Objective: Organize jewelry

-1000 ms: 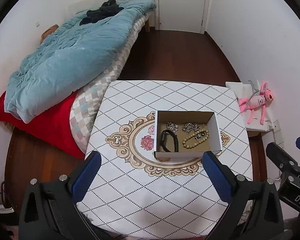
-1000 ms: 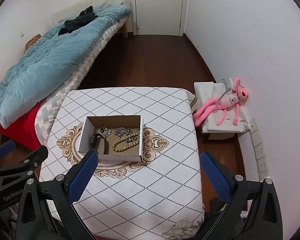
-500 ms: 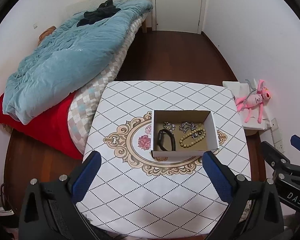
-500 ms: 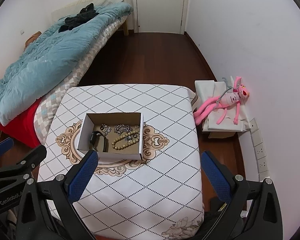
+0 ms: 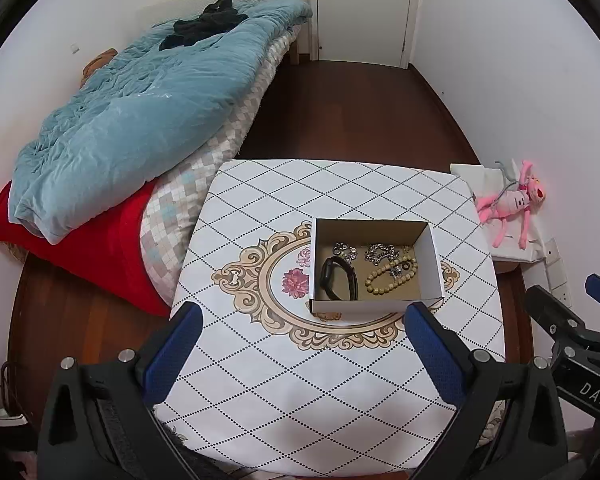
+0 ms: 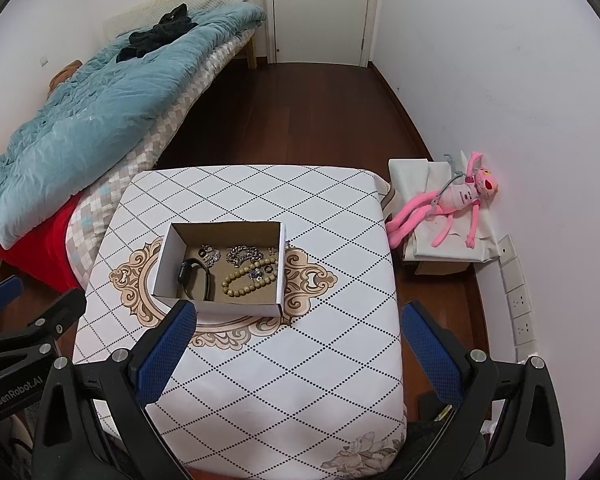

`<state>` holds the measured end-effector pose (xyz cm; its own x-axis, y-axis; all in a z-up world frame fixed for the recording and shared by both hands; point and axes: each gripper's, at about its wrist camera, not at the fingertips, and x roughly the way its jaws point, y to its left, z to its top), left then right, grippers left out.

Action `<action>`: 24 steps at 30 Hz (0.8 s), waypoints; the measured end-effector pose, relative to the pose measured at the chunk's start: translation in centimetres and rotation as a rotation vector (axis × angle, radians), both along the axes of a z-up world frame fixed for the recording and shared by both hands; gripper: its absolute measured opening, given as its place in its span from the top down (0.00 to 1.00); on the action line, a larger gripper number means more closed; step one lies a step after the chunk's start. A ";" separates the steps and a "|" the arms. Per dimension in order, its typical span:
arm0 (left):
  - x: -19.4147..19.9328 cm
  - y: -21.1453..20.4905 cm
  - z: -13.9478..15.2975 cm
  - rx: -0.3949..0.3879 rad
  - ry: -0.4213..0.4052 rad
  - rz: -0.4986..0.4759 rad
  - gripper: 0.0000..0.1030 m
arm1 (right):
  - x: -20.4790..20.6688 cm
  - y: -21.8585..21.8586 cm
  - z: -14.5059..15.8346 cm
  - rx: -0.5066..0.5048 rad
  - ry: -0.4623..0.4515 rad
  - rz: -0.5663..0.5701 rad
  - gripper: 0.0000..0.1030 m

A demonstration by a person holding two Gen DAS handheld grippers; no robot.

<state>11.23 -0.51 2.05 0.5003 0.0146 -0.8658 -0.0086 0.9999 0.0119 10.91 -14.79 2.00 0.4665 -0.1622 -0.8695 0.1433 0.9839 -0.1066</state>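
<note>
Both the left gripper [image 5: 300, 320] and right gripper [image 6: 296, 318] hang wide open and empty above the table [image 5: 284, 400], likely lining up on the box [image 5: 374, 306] at frame centre, whose jewelry [image 5: 390, 274] looks tangled.

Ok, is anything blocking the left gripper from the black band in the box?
Only the cardboard box's near wall stands between the left gripper and the black band. The box is open on top, so nothing visible blocks coming in from above.
</note>
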 end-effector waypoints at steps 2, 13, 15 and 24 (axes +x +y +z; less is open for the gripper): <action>0.0 0.0 0.1 0.001 -0.003 -0.001 0.00 | -0.1 -0.1 0.1 0.001 -0.003 -0.001 0.00; 0.2 0.0 0.5 0.002 -0.013 -0.005 0.00 | 0.1 -0.6 0.6 0.001 -0.012 -0.006 0.00; 0.2 -0.1 0.5 0.004 -0.013 -0.007 0.00 | 0.2 -0.5 0.6 -0.002 -0.012 -0.005 0.00; 0.2 -0.2 0.5 0.002 -0.015 -0.011 0.00 | 0.1 -0.4 0.4 -0.008 -0.007 0.001 0.00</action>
<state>11.40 -0.67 2.50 0.5130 0.0108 -0.8583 0.0019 0.9999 0.0137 10.98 -15.16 2.37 0.4729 -0.1685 -0.8649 0.1429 0.9832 -0.1134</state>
